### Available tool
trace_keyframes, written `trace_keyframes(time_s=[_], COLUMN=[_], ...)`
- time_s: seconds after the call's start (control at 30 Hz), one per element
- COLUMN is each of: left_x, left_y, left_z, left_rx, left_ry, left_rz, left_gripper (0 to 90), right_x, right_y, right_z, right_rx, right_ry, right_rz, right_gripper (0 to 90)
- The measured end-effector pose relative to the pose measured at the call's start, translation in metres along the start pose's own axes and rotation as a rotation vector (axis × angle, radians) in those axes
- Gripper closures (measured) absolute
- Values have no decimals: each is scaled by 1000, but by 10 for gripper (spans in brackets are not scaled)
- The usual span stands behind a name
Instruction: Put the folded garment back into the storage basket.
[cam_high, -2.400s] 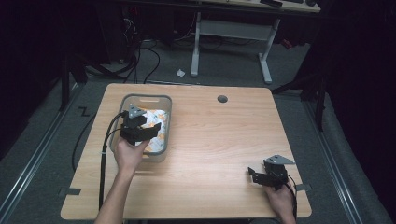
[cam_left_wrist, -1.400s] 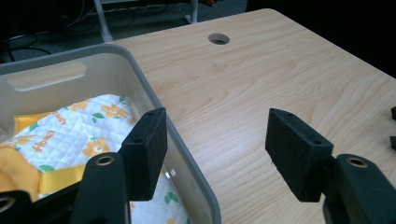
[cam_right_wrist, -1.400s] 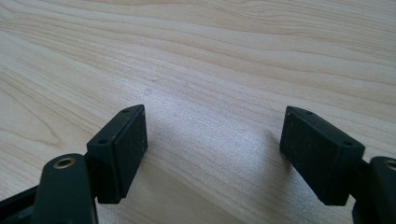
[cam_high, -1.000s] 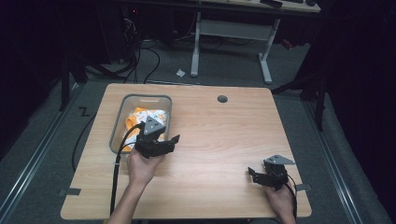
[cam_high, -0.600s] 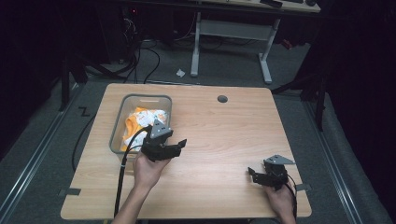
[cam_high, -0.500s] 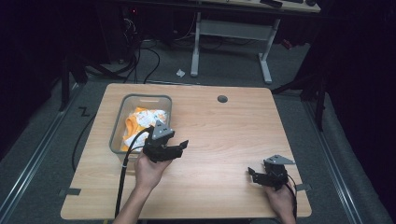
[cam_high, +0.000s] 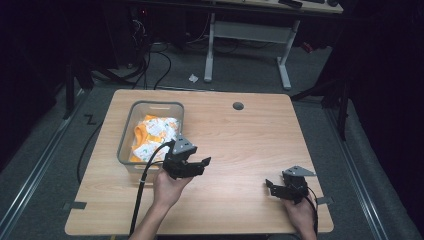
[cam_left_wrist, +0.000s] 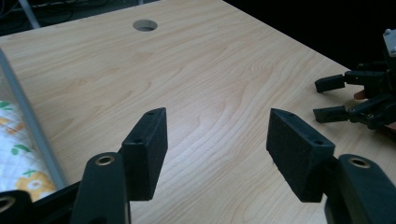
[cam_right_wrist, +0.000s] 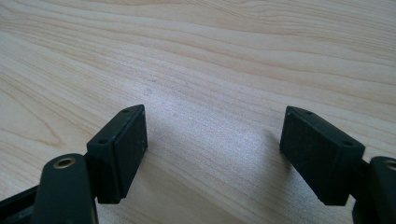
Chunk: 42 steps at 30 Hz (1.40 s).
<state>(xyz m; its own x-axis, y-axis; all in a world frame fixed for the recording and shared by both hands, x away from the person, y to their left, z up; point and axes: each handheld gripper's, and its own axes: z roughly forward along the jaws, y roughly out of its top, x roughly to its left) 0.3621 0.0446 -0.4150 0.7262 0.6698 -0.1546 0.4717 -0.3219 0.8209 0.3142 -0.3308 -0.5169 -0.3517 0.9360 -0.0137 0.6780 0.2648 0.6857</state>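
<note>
Two grippers work over one wooden table (cam_high: 240, 135), and we see each from a different angle. From the high view we take in the whole layout: the left gripper (cam_high: 196, 165) sits just right of a clear plastic bin (cam_high: 129, 131) near the table's left side, and the right gripper (cam_high: 271, 187) rests by the near right corner, well apart from it. That view also gives us the small round hole (cam_high: 238, 106) toward the far edge of the table and the cable trailing from the left gripper off the near edge.

In the left gripper view we look between its two black pads at bare wood; the jaws stand apart with nothing between them. At the left edge there we catch the bin's wall and a patch of the cloth (cam_left_wrist: 14, 154), and at the far right the other gripper, its jaws pointing toward us. The right gripper view brings us close to the wood grain, its jaws spread wide and empty.

We see the left forearm reaching in from the bottom, the hand (cam_high: 169, 189) gripping the tool from behind, jaws aimed right. The right hand (cam_high: 301, 216) holds its tool low.

The bin holds bunched white and orange printed cloth (cam_high: 150, 136).
</note>
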Motion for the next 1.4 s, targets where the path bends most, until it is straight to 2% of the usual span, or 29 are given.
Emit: trace_keyframes(time_s=[0.2,0.43,0.57,0.73,0.9,1.2,1.4], left_x=[-4,-9,-9,-11,-10,-13,-16], left_y=[-4,-15,-23,-34,-41,-58,-71], left_z=[6,17,24,32,36,49,62], left_rx=[2,32,43,69,75,115,155], left_ry=[-18,-24,-56,-60,-61,-33,25], left_rz=[-7,-9,-46,-59,-80,-76,-38], left_gripper=[388,388,388,388,388,394,395], right_x=[0,0,0,0,0,0,0], right_y=[0,0,0,0,0,0,0], right_z=[0,0,0,0,0,0,0], right_rx=[2,1,1,1,1,1,2], right_ry=[0,0,0,-1,-1,-1,-1], right_rz=[5,5,5,5,5,5,5], right_gripper=[235,235,235,235,235,235,235])
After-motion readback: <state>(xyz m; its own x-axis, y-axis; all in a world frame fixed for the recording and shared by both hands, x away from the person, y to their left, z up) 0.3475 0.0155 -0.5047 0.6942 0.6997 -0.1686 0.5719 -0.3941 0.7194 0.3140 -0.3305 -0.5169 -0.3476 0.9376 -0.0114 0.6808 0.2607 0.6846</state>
